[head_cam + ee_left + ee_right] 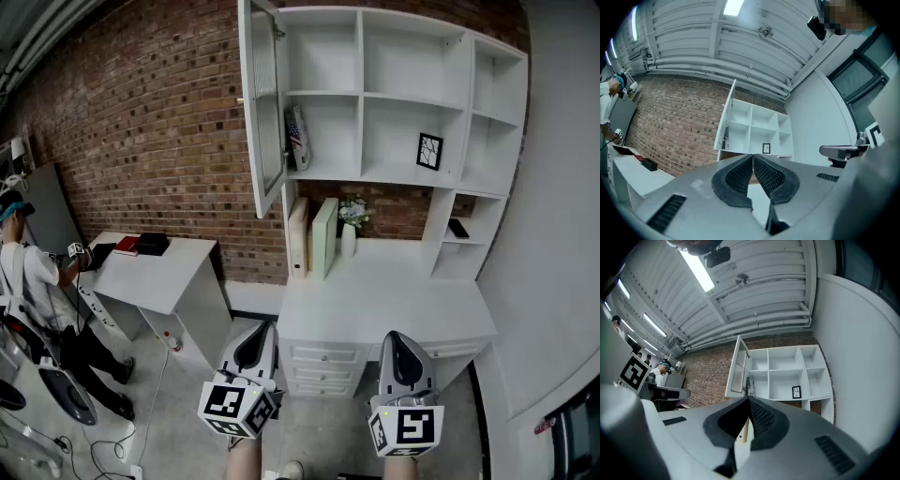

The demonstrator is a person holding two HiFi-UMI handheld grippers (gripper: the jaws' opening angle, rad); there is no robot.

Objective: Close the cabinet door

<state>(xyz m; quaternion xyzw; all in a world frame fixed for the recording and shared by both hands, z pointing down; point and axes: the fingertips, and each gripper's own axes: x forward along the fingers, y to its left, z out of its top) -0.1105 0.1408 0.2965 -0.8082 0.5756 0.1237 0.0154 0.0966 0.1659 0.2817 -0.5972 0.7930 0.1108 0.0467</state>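
The white wall cabinet (361, 94) stands over a white desk (394, 300), with its glass-panelled door (262, 112) swung wide open to the left. Both grippers hang low in front of the desk, far below the door and touching nothing. My left gripper (253, 349) is shut and empty, and so is my right gripper (405, 359). In the left gripper view the jaws (753, 159) meet below the distant door (725, 124). In the right gripper view the jaws (749, 401) meet just under the door (738, 369).
A framed picture (429, 151) and a flag-printed book (297, 138) sit on the shelves. Binders (311, 239) and a flower vase (351, 227) stand on the desk. A second white table (159, 277) is at the left, with a person (33, 281) beside it.
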